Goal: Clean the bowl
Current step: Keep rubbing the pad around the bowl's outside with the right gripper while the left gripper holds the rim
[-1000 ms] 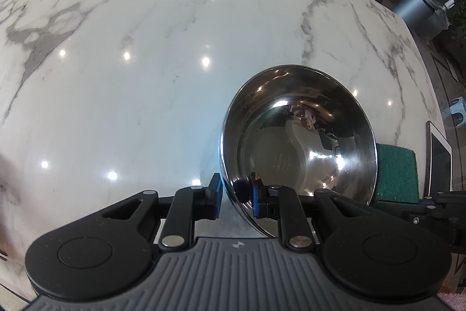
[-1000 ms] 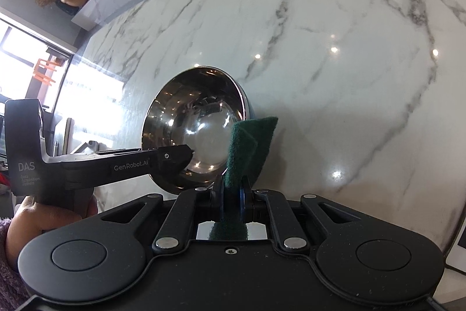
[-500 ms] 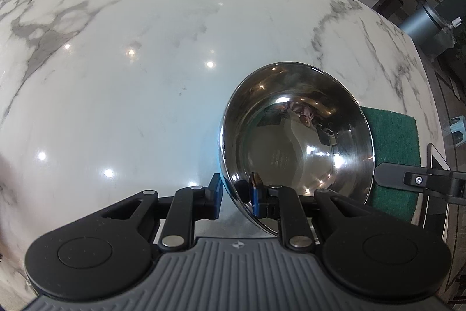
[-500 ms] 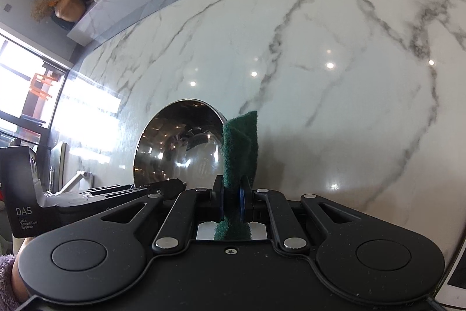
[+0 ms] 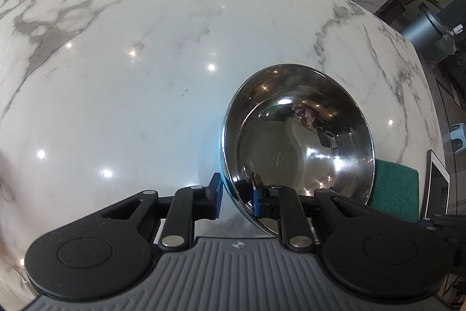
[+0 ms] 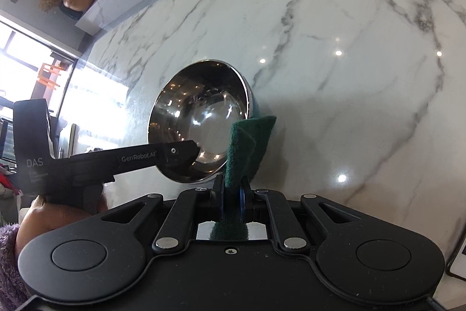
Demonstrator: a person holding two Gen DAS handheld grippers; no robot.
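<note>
the left gripper (image 5: 235, 196) pinches the near rim of the one steel bowl (image 5: 297, 136), a pad on either side of the wall, at lower centre of the left wrist view. the bowl is tipped on edge over the marble counter (image 5: 131, 77), its open mouth facing the cameras and upward. in the right wrist view the right gripper (image 6: 232, 196) is clamped on the one green scouring pad (image 6: 247, 147), which stands upright, long axis pointing away from the camera, just beside the bowl's right rim at frame centre. a hand (image 6: 58, 220) in a purple sleeve (image 6: 8, 267) shows lower left.
</note>
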